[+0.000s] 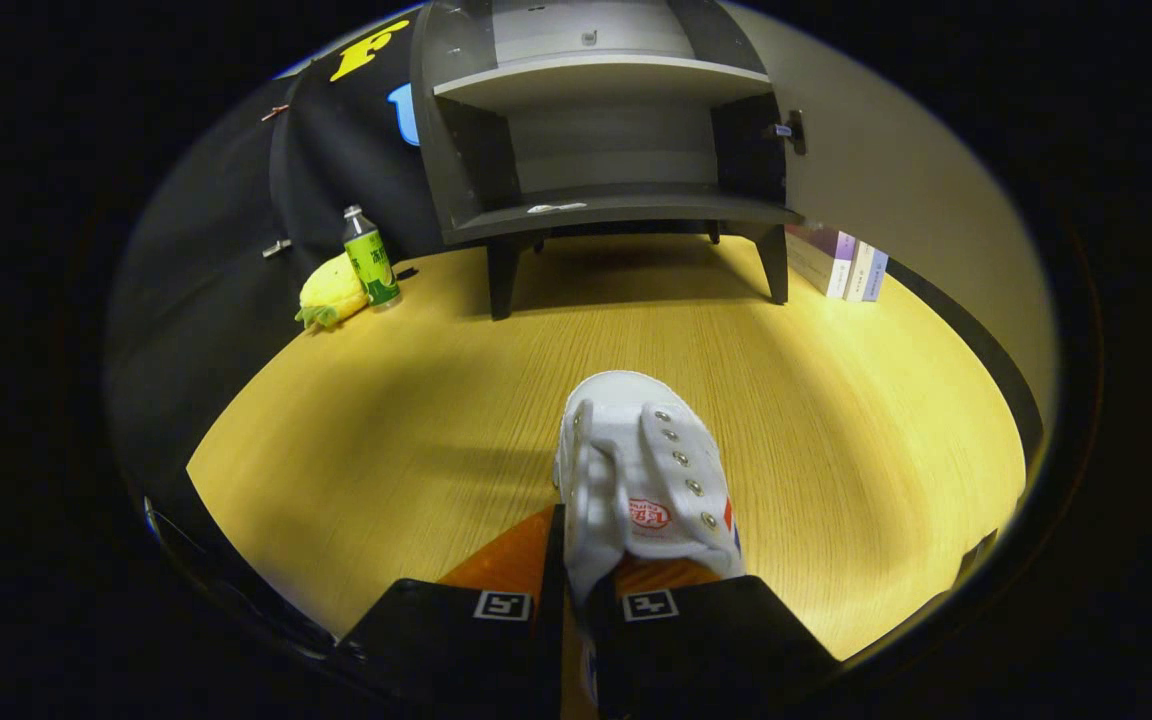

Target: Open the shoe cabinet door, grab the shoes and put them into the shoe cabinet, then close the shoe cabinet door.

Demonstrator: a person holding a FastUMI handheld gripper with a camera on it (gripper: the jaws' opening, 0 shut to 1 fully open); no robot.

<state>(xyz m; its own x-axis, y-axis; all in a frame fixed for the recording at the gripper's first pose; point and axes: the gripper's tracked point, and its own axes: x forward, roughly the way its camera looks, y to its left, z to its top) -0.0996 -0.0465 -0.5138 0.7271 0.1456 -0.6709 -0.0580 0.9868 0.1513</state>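
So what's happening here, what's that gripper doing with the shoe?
A person's handheld gripper is shut on a white shoe, pinching its rear part between both fingers, with the toe pointing ahead toward the shoe cabinet. The cabinet stands open beyond the shoe on the wooden floor, and its shelves look bare apart from a small pale item on the lower one. A green bottle and a yellow plush toy sit left of the cabinet, some books to its right.

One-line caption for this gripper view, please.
Tongs shut on a white shoe, with the open shoe cabinet beyond.
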